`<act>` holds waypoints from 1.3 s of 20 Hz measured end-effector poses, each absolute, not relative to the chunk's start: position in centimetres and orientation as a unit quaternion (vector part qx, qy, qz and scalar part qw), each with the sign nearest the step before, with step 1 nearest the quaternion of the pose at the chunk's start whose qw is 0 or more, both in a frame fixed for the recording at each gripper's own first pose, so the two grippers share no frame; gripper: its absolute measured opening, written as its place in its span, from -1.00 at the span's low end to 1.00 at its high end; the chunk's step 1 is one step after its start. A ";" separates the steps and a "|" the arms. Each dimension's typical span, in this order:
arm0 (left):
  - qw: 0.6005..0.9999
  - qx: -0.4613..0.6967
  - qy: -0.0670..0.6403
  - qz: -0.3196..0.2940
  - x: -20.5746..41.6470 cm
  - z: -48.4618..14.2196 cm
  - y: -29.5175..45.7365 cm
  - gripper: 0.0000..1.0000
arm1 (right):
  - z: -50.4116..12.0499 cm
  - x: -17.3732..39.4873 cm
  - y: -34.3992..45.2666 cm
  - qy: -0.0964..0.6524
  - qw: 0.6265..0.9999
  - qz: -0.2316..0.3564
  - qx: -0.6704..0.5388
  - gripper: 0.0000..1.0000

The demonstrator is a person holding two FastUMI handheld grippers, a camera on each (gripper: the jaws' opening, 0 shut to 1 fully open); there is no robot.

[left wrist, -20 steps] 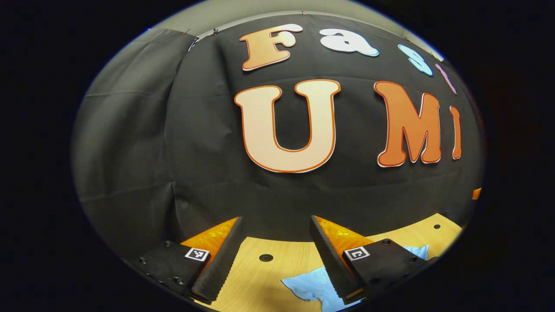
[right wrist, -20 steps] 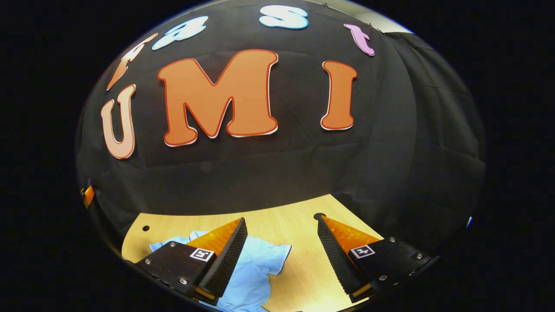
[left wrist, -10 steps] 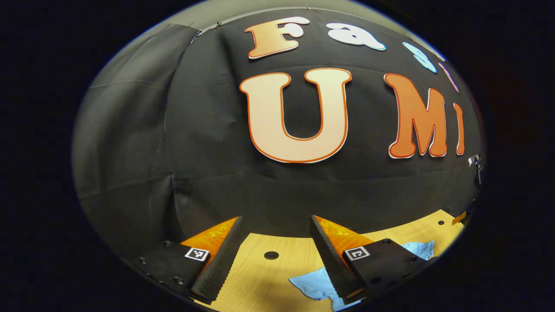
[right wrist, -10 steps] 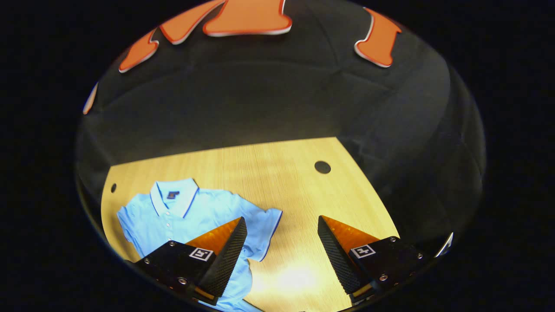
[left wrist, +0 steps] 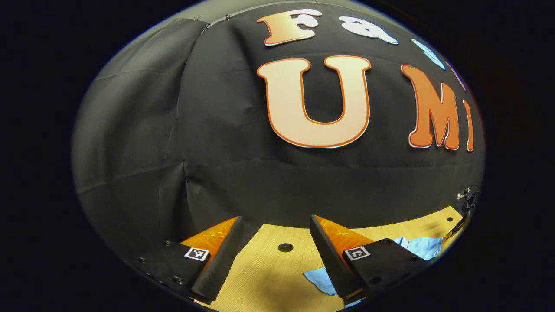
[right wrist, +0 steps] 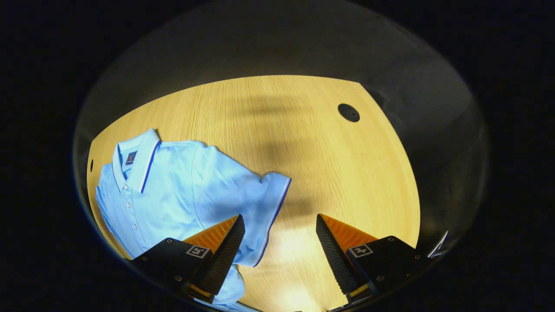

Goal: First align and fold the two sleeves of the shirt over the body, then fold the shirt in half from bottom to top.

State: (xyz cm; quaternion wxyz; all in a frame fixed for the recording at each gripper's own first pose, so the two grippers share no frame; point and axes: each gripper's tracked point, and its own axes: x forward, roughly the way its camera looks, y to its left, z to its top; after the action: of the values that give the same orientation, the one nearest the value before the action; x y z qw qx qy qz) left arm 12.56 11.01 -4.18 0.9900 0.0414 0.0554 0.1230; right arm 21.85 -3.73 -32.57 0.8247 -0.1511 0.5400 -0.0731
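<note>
A light blue polo shirt point(right wrist: 173, 190) with a white collar lies flat on the wooden table point(right wrist: 303, 151), its near sleeve point(right wrist: 269, 208) spread toward the table's middle. My right gripper point(right wrist: 277, 234) hangs open above the table, tilted down, with that sleeve's cuff just in front of its left finger. Nothing is between its fingers. In the left gripper view, my left gripper point(left wrist: 273, 236) is open and level, facing the booth wall. Parts of the blue shirt point(left wrist: 323, 277) show behind its right finger and farther right.
Round holes mark the wooden table: one point(right wrist: 348, 112) at the far right in the right gripper view, one point(left wrist: 285, 247) between the fingers in the left gripper view. Black cloth walls close the table's far side. A small piece of equipment point(left wrist: 468, 201) stands at the right edge.
The right gripper has pitched down steeply, from facing the wall to looking at the table and shirt. The left gripper has turned slightly left; the shirt shifted right in its view.
</note>
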 end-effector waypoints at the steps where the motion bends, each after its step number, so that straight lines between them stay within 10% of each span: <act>1: 0.990 0.041 0.057 0.125 12.6 -4.3 11.2 0.94 | -33.2 21.8 -3.7 0.549 0.820 -0.073 -0.147 0.99; 8: 0.989 0.034 0.068 0.129 13.1 -5.5 11.1 0.95 | -34.8 21.4 -2.6 0.578 0.808 -0.068 -0.090 0.75; 11: 0.988 0.037 0.070 0.129 13.2 -5.4 11.2 0.93 | -35.0 21.6 -2.5 0.574 0.812 -0.065 -0.088 0.34; 16: 0.988 0.044 0.069 0.129 13.0 -5.3 11.2 0.94 | -34.9 21.5 -2.0 0.573 0.813 -0.062 -0.080 -0.92; 26: 0.989 0.043 0.065 0.123 12.3 -4.4 11.6 0.94 | -28.6 20.8 5.8 0.501 0.861 0.009 -0.088 -0.97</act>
State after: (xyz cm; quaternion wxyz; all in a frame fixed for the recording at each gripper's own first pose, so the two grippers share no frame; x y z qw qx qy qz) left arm 12.27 11.57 -4.42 0.9894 0.0426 0.0654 0.1226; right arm 20.80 5.83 -28.60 0.8609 -0.0876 0.5011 0.0089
